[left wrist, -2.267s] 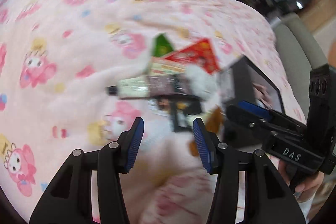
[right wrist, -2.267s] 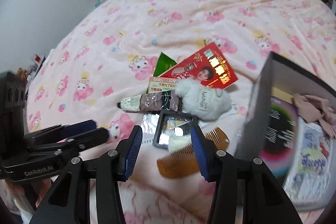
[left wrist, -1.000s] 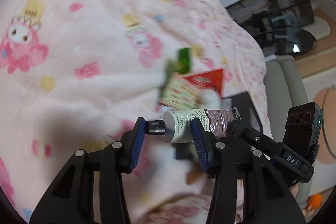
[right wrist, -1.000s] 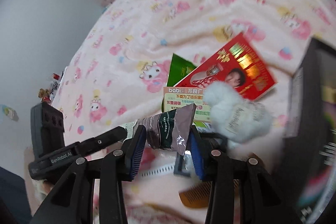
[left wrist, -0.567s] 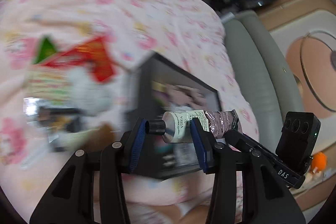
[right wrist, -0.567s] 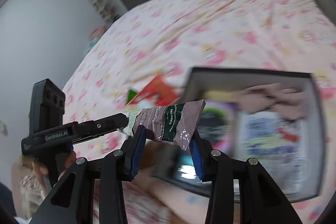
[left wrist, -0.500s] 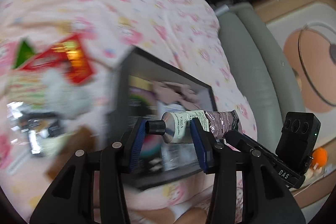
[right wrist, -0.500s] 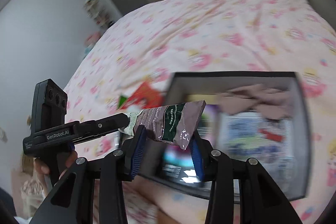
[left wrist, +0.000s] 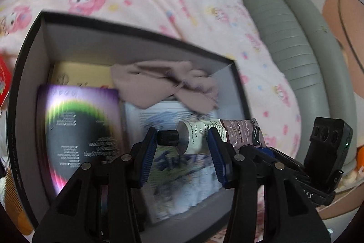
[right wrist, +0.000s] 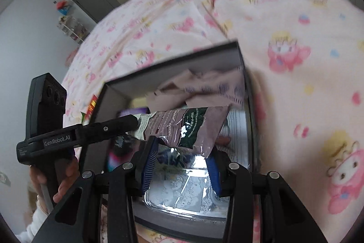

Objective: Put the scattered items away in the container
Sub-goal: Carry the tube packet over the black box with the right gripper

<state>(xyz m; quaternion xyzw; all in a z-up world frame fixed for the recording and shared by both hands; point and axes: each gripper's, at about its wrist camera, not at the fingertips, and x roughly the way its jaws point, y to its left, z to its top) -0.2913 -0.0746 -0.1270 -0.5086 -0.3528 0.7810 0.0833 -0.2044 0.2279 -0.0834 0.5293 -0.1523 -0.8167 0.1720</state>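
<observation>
Between both pairs of tongs a hand cream tube (left wrist: 211,134) hangs level above the open black box (left wrist: 27,56): the left tongs (left wrist: 182,158) pinch its pale cap end, the right tongs (right wrist: 180,163) grip its crimped brown end (right wrist: 195,126). Directly beneath the left tongs, inside the box, lie a purple-edged booklet (left wrist: 79,124) to their left, a printed plastic packet (left wrist: 182,170) below them, and a beige cloth (left wrist: 166,81) ahead of the fingertips. Around the box spreads a pink cartoon-print blanket (right wrist: 295,42) on the bed.
</observation>
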